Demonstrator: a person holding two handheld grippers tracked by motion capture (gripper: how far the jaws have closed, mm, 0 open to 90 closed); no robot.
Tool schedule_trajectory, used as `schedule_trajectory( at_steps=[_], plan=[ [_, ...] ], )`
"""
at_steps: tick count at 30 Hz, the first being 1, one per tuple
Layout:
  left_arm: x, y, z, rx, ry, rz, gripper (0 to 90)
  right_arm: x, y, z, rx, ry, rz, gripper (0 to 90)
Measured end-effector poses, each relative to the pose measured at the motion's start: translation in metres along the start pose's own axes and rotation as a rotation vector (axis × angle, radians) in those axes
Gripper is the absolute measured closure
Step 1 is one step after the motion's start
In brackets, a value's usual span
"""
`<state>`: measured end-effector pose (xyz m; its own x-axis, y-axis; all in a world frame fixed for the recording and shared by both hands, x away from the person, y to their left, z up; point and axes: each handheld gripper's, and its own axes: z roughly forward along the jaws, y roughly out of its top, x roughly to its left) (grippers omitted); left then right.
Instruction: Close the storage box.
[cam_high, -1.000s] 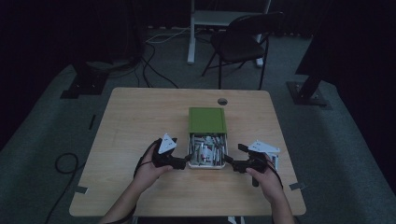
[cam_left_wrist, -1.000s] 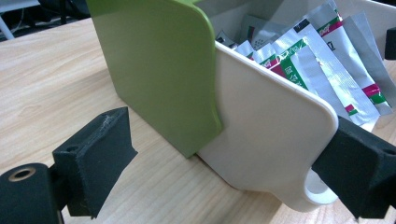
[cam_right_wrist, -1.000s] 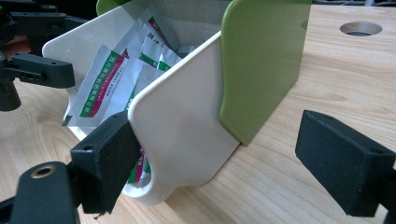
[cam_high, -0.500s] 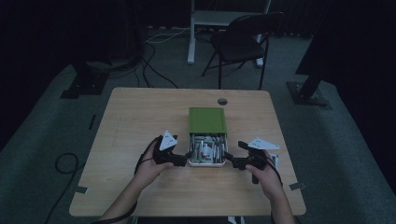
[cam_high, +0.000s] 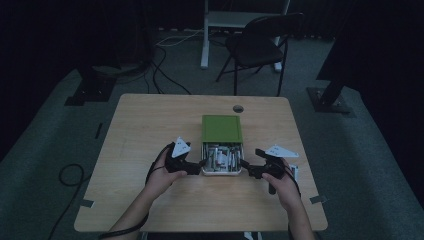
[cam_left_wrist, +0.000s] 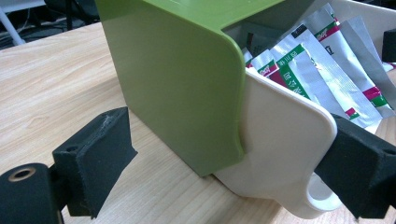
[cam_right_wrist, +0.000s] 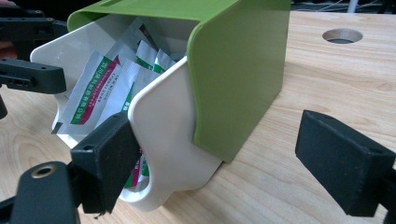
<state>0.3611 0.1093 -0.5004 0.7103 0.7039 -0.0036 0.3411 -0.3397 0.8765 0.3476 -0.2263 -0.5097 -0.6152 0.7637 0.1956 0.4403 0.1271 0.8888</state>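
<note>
A green box sleeve (cam_high: 221, 128) lies mid-table, and its white drawer (cam_high: 221, 171) is pulled out toward me, full of silver sachets (cam_high: 220, 156). My left gripper (cam_high: 199, 164) sits at the drawer's left side and my right gripper (cam_high: 245, 169) at its right side. In the left gripper view the open left gripper (cam_left_wrist: 229, 172) straddles the drawer wall (cam_left_wrist: 280, 144) and the sleeve corner (cam_left_wrist: 177, 84); one jaw stands clear of the sleeve. In the right gripper view the open right gripper (cam_right_wrist: 226, 168) straddles the drawer's other wall (cam_right_wrist: 163, 126) and the sleeve (cam_right_wrist: 243, 70), and sachets (cam_right_wrist: 102, 88) lean inside.
A round cable hole (cam_high: 238, 108) sits in the wooden table (cam_high: 150, 125) behind the box. A dark chair (cam_high: 260, 47) and a desk leg stand beyond the far edge, with cables on the floor at left.
</note>
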Motion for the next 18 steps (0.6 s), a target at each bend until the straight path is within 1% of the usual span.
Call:
schedule_trajectory(
  at_steps=[8, 15, 17, 18],
  plan=[
    [0.0044, 0.0016, 0.0029, 0.000, 0.003, -0.012, 9.7, -0.0017, 0.0026, 0.0038, -0.001, -0.010, -0.001, 13.8],
    [0.0076, 0.0024, 0.0055, -0.005, 0.009, -0.017, 9.7, -0.0037, 0.0035, 0.0073, -0.007, -0.017, 0.011, 13.7],
    [0.0085, 0.0025, 0.0063, -0.006, 0.011, -0.028, 9.6, -0.0040, 0.0038, 0.0081, -0.009, -0.020, 0.014, 13.7],
    [0.0088, 0.0029, 0.0067, -0.006, 0.011, -0.025, 9.7, -0.0043, 0.0042, 0.0087, -0.009, -0.022, 0.015, 13.7]
  ],
)
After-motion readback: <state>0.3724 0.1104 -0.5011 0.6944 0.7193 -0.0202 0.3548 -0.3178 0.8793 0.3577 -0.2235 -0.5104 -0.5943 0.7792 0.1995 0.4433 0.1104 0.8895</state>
